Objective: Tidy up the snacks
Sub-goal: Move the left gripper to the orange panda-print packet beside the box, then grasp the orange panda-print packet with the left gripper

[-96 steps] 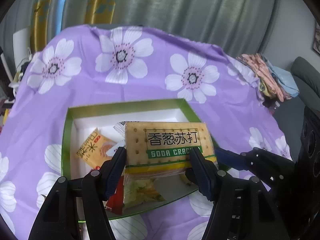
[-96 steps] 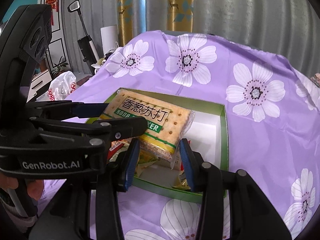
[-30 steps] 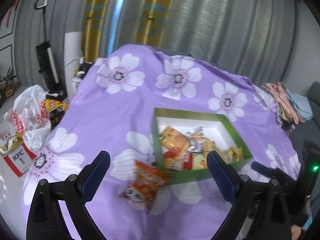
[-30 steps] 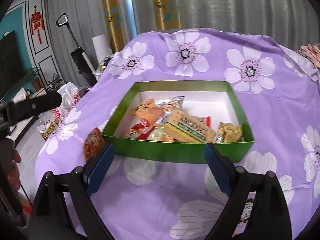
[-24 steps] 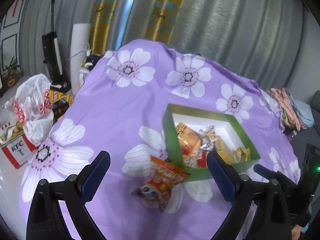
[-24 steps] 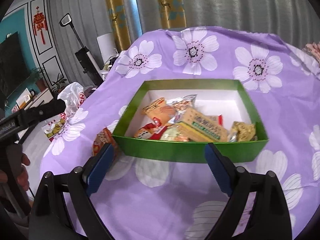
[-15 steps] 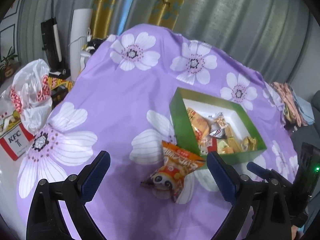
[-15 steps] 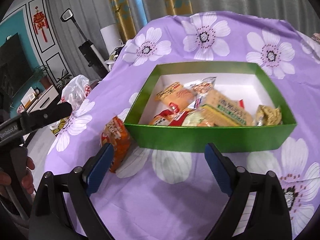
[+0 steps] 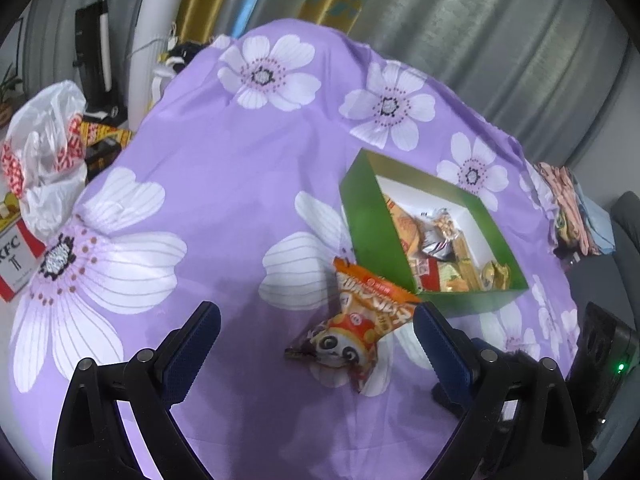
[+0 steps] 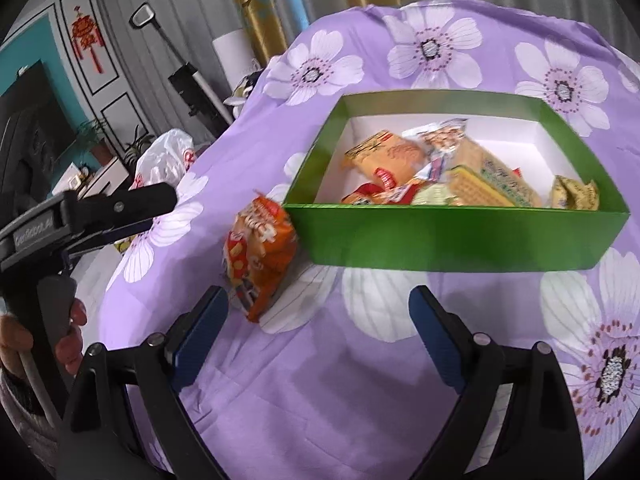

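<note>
A green box (image 9: 370,224) (image 10: 448,236) with a white inside holds several snack packs, among them a soda cracker pack (image 10: 500,184). An orange snack bag with a panda (image 9: 360,320) (image 10: 260,252) lies on the purple flowered cloth just outside the box's near-left corner. My left gripper (image 9: 316,336) is open and empty above the cloth, with the orange bag just ahead, near its right finger. My right gripper (image 10: 318,316) is open and empty in front of the box, the orange bag just beyond its left finger. The left gripper's body also shows in the right wrist view (image 10: 100,212).
The table is covered by a purple cloth with white flowers (image 9: 200,200). A white plastic bag (image 9: 44,148) and a KFC box (image 9: 16,256) sit off the table's left edge. Folded cloths (image 9: 572,208) lie at the far right. Curtains hang behind.
Both grippers released the soda cracker pack into the box, opened and drew back. Over the last second both views swung left, bringing the orange bag closer to the grippers.
</note>
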The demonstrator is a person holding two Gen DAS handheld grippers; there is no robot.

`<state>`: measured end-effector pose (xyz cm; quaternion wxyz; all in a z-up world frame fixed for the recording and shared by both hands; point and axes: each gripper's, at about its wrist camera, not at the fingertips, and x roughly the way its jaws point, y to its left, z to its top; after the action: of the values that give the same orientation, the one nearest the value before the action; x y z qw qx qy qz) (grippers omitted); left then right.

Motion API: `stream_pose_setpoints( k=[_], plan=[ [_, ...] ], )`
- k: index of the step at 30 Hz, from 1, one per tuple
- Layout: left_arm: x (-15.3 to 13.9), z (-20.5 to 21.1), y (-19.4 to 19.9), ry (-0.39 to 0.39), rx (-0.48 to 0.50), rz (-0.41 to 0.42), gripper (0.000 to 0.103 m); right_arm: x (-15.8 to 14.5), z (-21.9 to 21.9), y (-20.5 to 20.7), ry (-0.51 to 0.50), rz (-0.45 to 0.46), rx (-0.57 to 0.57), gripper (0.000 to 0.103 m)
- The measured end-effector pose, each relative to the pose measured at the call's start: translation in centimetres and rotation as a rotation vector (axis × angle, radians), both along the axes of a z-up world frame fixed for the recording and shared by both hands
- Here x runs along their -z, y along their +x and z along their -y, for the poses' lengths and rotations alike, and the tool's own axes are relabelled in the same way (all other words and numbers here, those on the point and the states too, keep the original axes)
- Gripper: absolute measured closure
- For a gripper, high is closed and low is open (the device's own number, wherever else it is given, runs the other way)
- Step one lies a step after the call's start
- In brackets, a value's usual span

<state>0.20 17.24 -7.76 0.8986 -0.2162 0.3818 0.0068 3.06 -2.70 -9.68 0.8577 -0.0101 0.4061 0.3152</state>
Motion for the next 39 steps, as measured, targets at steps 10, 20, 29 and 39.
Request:
stream_pose_setpoints(
  k=[10, 20, 29, 39],
  plan=[
    [1.2, 1.5, 1.4, 0.045, 0.076, -0.028, 0.006, 1.1, -3.3, 0.7, 0.002, -0.014, -0.075, 0.01],
    [3.2, 2.9, 2.8, 0.088, 0.135, -0.088, 0.006, 2.6, -4.4, 1.7, 0.012, -0.055, -0.112, 0.018],
    [4.3, 3.7, 3.7, 0.103, 0.155, -0.126, 0.006, 3.1, -5.5, 2.1, 0.021, -0.073, -0.142, 0.027],
    [4.7, 3.8, 3.9, 0.106, 0.159, -0.138, 0.006, 3.0, -5.8, 2.3, 0.017, -0.064, -0.152, 0.033]
  ],
)
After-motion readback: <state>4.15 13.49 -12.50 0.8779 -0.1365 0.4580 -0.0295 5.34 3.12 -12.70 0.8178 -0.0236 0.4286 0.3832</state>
